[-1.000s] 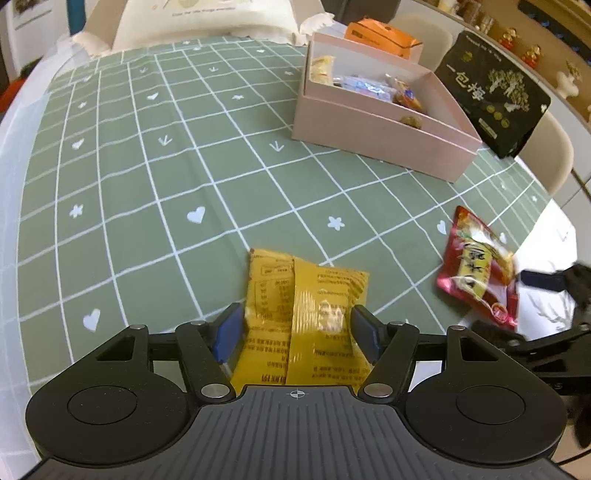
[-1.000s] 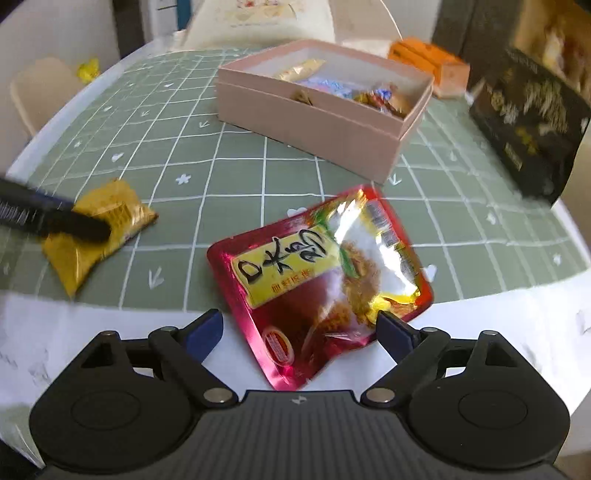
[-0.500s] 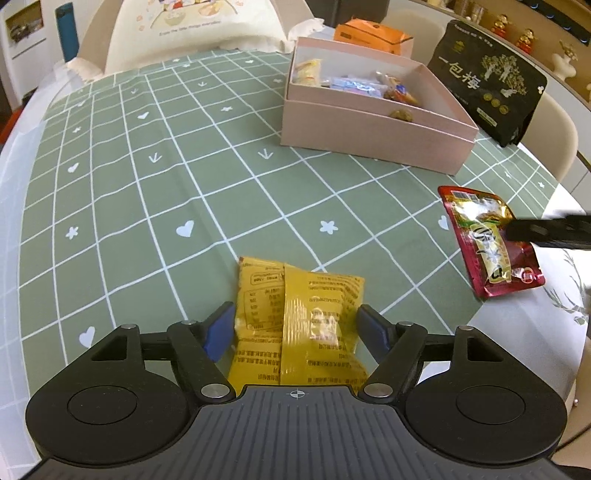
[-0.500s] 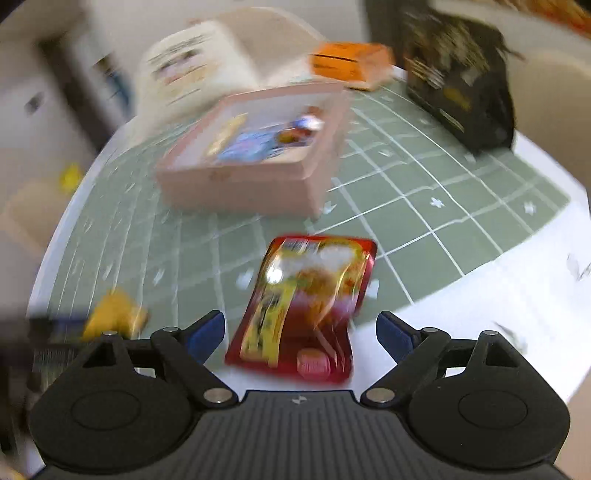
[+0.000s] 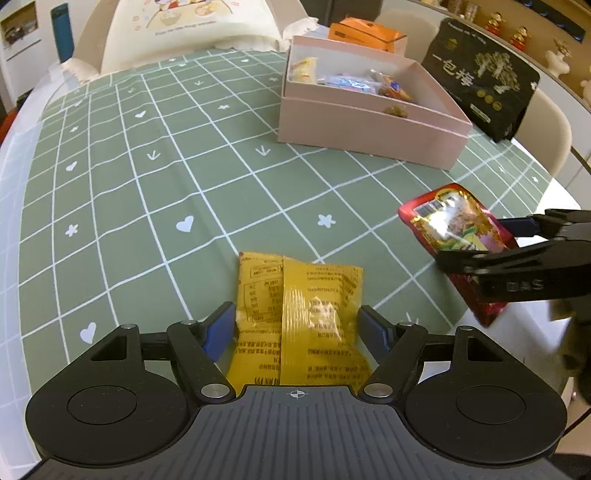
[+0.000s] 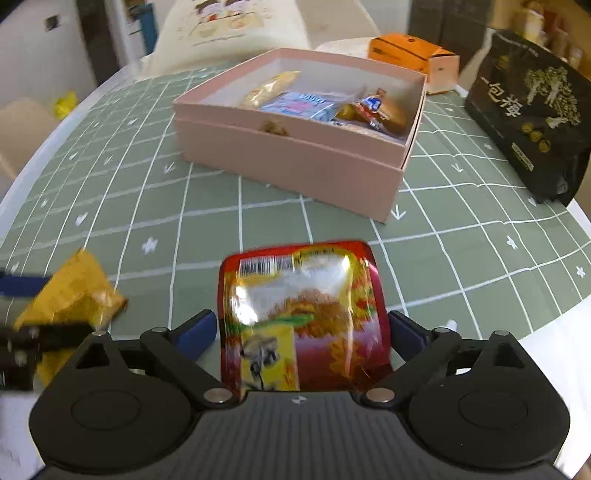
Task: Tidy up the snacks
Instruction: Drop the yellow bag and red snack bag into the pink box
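Observation:
A yellow snack packet (image 5: 299,295) lies flat on the green checked tablecloth, between the fingers of my left gripper (image 5: 297,328). The jaws stand wide, with the pads just off its sides. A red foil packet (image 6: 303,295) lies near the table's edge. My right gripper (image 6: 301,326) straddles it lengthwise, open, with the pads close beside it. In the left wrist view the right gripper (image 5: 476,240) and the red packet (image 5: 454,218) are at the right. The pink box (image 6: 288,162) (image 5: 369,136) farther back holds several wrapped snacks. The yellow packet (image 6: 74,291) and left gripper (image 6: 37,306) show at the left.
A black bag (image 6: 528,110) (image 5: 480,77) stands right of the pink box, and an orange carton (image 6: 413,51) (image 5: 365,35) behind it. A cream cushion (image 5: 192,29) rests at the table's far side. The white table edge (image 6: 554,350) runs close by the red packet.
My right gripper swung round and moved in over the red packet, which now lies lengthwise between its fingers. The left jaws widened slightly around the yellow packet; that hand stayed put.

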`<state>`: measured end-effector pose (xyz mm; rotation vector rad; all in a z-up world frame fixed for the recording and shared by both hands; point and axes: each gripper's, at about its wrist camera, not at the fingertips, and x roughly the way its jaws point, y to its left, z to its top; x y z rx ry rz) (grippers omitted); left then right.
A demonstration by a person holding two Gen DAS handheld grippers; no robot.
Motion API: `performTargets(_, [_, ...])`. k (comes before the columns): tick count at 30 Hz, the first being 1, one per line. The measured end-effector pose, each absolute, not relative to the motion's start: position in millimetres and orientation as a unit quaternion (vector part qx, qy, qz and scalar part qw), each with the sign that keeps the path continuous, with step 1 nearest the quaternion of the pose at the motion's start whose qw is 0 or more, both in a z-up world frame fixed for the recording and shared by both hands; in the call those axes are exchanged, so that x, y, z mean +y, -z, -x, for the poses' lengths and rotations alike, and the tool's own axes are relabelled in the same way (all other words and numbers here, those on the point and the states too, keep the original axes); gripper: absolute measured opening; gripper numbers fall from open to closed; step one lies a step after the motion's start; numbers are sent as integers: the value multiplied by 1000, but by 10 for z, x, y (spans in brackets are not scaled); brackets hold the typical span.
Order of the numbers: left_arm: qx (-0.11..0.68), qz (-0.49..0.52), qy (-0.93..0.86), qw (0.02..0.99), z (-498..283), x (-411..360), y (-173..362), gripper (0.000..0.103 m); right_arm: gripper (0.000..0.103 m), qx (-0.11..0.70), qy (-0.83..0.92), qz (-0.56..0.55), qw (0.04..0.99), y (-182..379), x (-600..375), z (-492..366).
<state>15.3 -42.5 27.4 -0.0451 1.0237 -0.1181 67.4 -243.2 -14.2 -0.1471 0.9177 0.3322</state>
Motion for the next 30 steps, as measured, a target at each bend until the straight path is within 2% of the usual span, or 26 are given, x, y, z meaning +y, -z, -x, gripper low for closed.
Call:
performTargets(1, [490, 16, 60, 869, -139, -430, -274, 77, 78, 440, -166, 72, 880, 135, -2472, -643])
performTargets(4, [488, -11, 71, 870, -99, -475, -261, 77, 65, 455, -187, 56, 869, -6, -2551, -451])
performTargets(7, [486, -23, 80, 870, -113, -501, -266, 75, 63, 456, -192, 30, 869, -102, -2611, -381])
performTargets(9, [474, -12, 89, 876, -106, -477, -314, 61, 62, 446, -195, 11, 874, -208, -2644, -330])
performTargets(14, [398, 28, 122, 909, -153, -403, -868, 60, 62, 409, -204, -13, 889, -523, -2734, -206])
performTargets(19, [289, 79, 146, 943, -647, -414, -1651, 61, 62, 376, -190, -34, 907, -820, -2901, -106])
performTargets(21, [274, 109, 162, 942, -953, -489, -1815, 62, 62, 364, -179, -38, 913, -913, -2947, -81])
performTargets(23, [304, 135, 189, 924, -1379, -527, -1765, 64, 62, 360, -168, -36, 917, -966, -2961, -81])
performTargets(24, [314, 145, 180, 921, -1558, -520, -1685, 59, 62, 358, -163, -34, 919, -984, -2956, -77])
performTargets(30, [252, 201, 156, 934, -1449, -248, -1429, 58, 63, 372, -128, -31, 919, -991, -3044, -140])
